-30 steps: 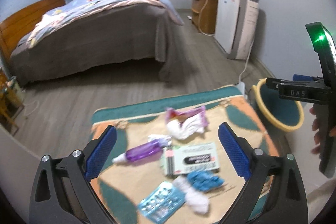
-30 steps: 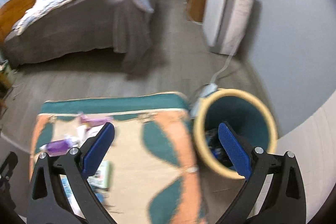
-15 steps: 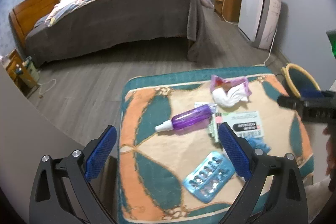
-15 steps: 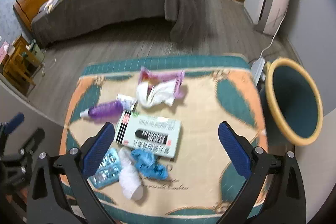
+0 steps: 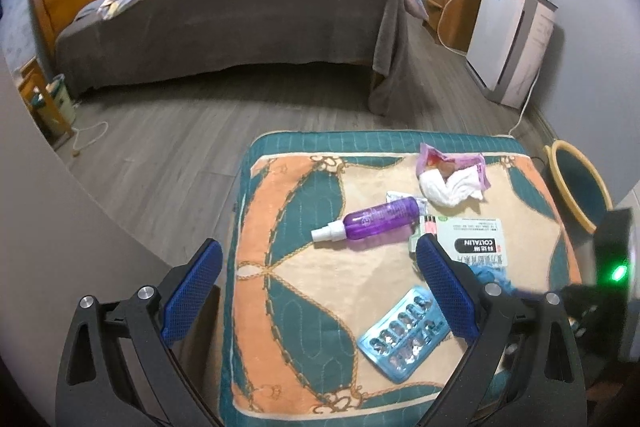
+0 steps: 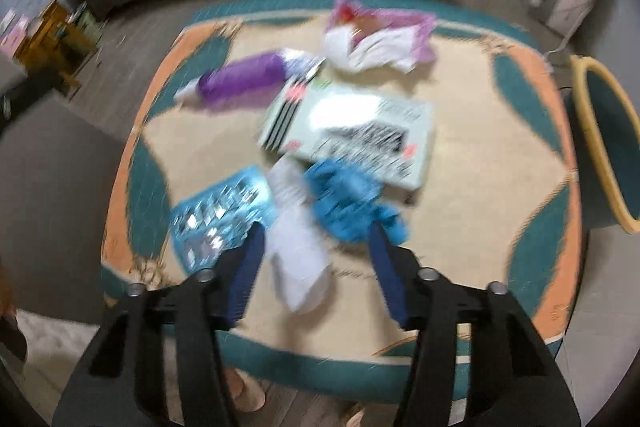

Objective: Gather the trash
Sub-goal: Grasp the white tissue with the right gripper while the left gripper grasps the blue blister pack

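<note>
Several bits of trash lie on a patterned cloth-covered table (image 5: 280, 267): a purple spray bottle (image 5: 376, 219), a white medicine box (image 5: 476, 243), a blue blister pack (image 5: 404, 339), and a white tissue on a pink wrapper (image 5: 448, 183). My left gripper (image 5: 318, 247) hangs open above the table's near side, holding nothing. My right gripper (image 6: 316, 227) points steeply down and its jaws are closing. A crumpled white tissue (image 6: 298, 247) and the edge of a blue wad (image 6: 348, 203) lie between its fingers; the pads do not visibly press on them. This view is blurred.
A teal bin with a yellow rim (image 6: 608, 139) stands on the floor right of the table. A bed (image 5: 240, 7) fills the back of the room. A white appliance (image 5: 512, 39) and a wooden cabinet (image 5: 452, 11) line the right wall. Wooden floor lies between.
My right gripper swung from over the bin to the table, dropped toward the white tissue and blue wad, and its jaws narrowed. My left gripper shifted left and slightly lower, staying open.
</note>
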Tool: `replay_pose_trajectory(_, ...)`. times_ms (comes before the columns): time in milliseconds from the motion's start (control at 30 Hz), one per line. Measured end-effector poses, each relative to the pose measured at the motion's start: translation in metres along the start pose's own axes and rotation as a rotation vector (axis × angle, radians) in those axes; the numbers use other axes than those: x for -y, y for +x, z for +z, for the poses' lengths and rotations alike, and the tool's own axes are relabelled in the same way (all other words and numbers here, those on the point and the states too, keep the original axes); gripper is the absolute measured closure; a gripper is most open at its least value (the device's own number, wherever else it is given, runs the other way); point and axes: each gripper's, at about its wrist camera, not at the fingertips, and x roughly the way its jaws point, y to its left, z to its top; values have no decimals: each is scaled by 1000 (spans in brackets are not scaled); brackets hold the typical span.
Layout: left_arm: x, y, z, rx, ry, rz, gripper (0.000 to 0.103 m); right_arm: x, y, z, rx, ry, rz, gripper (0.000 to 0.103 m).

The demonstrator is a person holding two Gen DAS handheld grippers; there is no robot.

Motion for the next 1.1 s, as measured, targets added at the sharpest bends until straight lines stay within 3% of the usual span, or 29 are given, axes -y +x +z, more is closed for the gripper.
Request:
replay_pose_trajectory(33,1,1,0,-1,6,-1,7,-4,4,-2,-20,-17,3,67)
replay_pose_trajectory(67,3,1,-1,-4,18,-2,7,-6,7,-3,-35,-26,4,85)
replay_pose_trajectory(100,5,2,-2,-6,28,-3,7,-8,8,-3,-48,-37,-3,93)
replay_pose_trajectory(167,7,2,-2,-9,39,-5,7,-10,2,-2,-37,-56,-17,99)
replay_pose_trajectory(467,25,20,-8,-58,71,-77,7,17,-83,42,141,-110,-49,99)
replay_pose_trajectory(533,35,30,-15,-95,101,-124,7,26,-90,50,173,-104,-50,99)
replay_pose_trajectory(633,53,49,-33,-172,179,-117,7,46,-89,53,206,-43,-29,99)
replay_pose_trajectory(700,62,62,-43,-235,204,-141,7,65,-78,53,172,38,-17,99)
replay_pose_trajectory(933,92,95,-77,-397,391,-127,7,105,-49,50,71,140,-121,99)
replay_pose_trajectory(1100,94,107,-87,-456,421,-122,9,122,-27,44,-7,182,-150,97)
